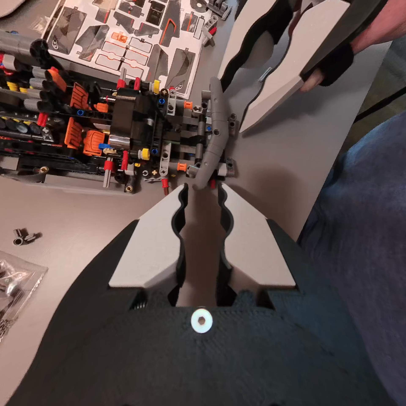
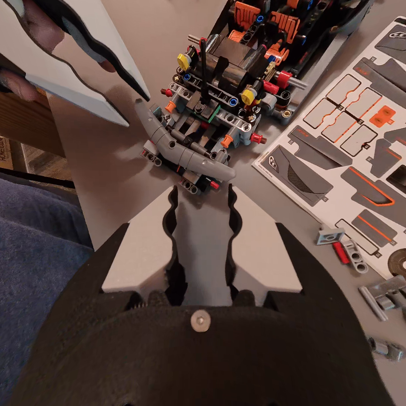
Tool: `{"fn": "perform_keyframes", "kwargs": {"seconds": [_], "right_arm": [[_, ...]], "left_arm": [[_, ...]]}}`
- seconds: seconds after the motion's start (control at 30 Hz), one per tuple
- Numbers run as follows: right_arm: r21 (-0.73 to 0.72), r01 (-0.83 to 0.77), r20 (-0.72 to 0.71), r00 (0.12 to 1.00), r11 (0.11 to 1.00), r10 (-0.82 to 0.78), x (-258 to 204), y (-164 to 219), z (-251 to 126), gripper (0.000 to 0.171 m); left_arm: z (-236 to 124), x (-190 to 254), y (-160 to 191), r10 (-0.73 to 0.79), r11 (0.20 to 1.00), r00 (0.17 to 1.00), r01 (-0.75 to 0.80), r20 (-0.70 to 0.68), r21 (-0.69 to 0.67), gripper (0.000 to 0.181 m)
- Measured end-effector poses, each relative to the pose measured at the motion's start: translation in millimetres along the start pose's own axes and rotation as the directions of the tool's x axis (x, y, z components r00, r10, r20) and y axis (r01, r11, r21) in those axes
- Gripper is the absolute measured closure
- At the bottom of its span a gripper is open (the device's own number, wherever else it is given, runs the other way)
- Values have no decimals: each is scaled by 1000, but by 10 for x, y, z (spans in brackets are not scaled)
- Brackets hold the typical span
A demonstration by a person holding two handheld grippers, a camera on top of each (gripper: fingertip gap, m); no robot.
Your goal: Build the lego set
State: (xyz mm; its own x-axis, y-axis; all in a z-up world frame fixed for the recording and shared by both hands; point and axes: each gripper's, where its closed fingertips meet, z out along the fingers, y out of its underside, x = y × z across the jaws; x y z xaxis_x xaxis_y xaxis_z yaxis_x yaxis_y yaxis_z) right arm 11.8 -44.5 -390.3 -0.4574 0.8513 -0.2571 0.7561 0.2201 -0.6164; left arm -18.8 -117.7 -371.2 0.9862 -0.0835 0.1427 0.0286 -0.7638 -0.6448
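Lego set (image 1: pixel 136 123), a knobbly plastic chassis with a curved smooth grey bumper (image 1: pixel 216 134), is sitting near the worktop (image 1: pixel 66 208) edge; left claw (image 1: pixel 203 186) and right claw (image 2: pixel 201 189) are both hovering spread, pinching nothing.

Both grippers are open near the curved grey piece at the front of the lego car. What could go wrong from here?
1. The curved grey lego piece looks thin; if the open left gripper and right gripper squeeze its ends, it may pop off the partly built lego car.
2. The white sticker sheet lies close beside the car and may get dragged.
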Motion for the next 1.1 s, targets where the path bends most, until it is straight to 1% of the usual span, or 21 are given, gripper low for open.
{"fn": "perform_keyframes", "kwargs": {"seconds": [0.23, 0.67, 0.73, 0.8, 0.87, 0.97, 1.03, 1.1], "right_arm": [[-6, 0, 6, 1000, 1000, 0, 17, 6, 41, 129], [-8, 20, 12, 1000, 1000, -20, 139, -2, 10, 133], [-2, 18, 23, 1000, 1000, -17, 129, -4, -7, 131], [1, 25, 25, 999, 1000, -25, 118, 1, -37, 130], [13, 21, 24, 999, 1000, -21, 119, 4, -76, 130], [31, 5, 28, 1000, 1000, -6, 129, 19, -123, 130], [40, 2, 34, 999, 999, -3, 125, 22, -141, 130], [46, 5, 33, 999, 999, -7, 122, 22, -154, 131]], "left_arm": [[87, 100, -51, -1, 1000, 1000, 1, -5, 22, 156], [201, 156, -145, -67, 995, 998, 66, 16, 77, 157], [164, 144, -139, -73, 994, 997, 70, 35, 86, 155], [31, 124, -144, -78, 990, 997, 73, 29, 124, 155], [-167, -84, -119, -121, 980, 989, 104, 89, 170, 157], [-444, -633, -8, -179, 973, 943, 127, 282, 190, 154], [-543, -971, 50, -186, 975, 899, 120, 397, 184, 152], [-537, -1205, 120, -164, 984, 870, 110, 464, 141, 150]]}}
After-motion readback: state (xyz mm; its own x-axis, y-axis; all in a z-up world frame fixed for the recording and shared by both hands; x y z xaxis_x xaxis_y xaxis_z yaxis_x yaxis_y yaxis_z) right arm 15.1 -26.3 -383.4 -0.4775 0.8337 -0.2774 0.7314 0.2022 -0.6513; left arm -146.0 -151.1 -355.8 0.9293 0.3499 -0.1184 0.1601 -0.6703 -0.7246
